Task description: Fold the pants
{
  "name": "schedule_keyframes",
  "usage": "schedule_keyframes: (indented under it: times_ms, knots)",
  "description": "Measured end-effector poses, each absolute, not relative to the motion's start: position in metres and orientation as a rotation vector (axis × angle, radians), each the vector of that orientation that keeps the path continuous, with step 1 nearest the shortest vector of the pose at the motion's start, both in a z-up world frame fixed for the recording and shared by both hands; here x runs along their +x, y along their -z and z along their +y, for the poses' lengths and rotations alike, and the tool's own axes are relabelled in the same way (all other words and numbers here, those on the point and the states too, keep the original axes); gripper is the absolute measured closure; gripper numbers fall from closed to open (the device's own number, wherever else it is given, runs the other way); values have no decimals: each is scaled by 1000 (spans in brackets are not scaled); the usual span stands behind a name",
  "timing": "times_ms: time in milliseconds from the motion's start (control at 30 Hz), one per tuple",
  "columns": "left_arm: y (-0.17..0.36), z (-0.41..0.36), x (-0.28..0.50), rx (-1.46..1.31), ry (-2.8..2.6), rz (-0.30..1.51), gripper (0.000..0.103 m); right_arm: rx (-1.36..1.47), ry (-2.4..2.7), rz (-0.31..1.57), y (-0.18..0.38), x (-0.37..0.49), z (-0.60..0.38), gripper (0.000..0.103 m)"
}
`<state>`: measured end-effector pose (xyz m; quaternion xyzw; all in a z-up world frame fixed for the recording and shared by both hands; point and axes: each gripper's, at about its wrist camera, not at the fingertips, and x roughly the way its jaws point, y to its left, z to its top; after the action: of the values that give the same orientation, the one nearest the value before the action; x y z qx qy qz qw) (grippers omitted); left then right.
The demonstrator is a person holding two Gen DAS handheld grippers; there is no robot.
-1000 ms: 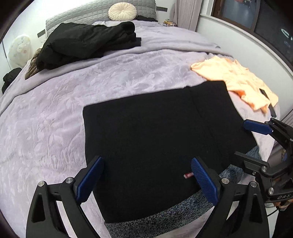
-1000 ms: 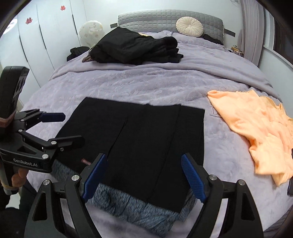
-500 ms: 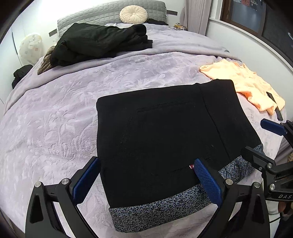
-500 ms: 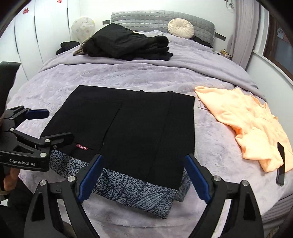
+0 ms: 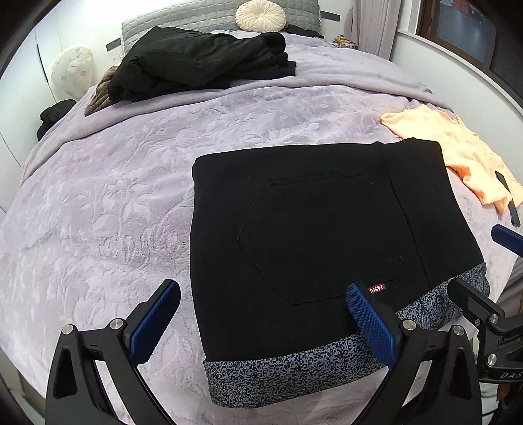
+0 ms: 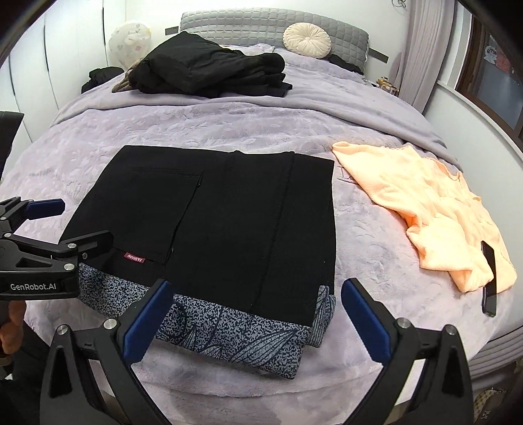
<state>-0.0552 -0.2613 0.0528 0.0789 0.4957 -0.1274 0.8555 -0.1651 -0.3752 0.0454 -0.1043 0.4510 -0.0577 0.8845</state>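
Observation:
The black pants [image 5: 320, 229] lie folded flat in a rectangle on the lavender bed, with a speckled blue-grey lining band [image 5: 294, 376] along the near edge and a small red label [image 5: 377, 289]. They also show in the right wrist view [image 6: 222, 215]. My left gripper [image 5: 261, 323] is open and empty, held above the near edge of the pants. My right gripper [image 6: 255, 320] is open and empty, above the near right corner of the pants. Each gripper appears in the other's view: the right gripper [image 5: 483, 271] and the left gripper [image 6: 68, 225].
An orange garment [image 6: 431, 212] lies right of the pants with a dark phone [image 6: 489, 278] on its near edge. A pile of black clothes [image 6: 209, 72] sits at the far side, near a round cream cushion [image 6: 306, 40] and the grey headboard [image 6: 343, 29].
Both grippers have drawn back and up from the pants, staying open. The pants lie still; more of the lining band and bed edge shows now.

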Motion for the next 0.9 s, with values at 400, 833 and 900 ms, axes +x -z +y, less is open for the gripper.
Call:
schedule_keyframes:
  times_ms: [400, 833, 900]
  knots:
    - [-58, -260, -69, 129, 228, 1038, 1, -241, 115, 961, -34, -165, -366, 0]
    - [-57, -259, -71, 111, 227, 1072, 1, -241, 115, 963, -32, -166, -366, 0]
    - [-57, -260, -72, 116, 228, 1070, 1, -241, 115, 964, -32, -165, -368, 0]
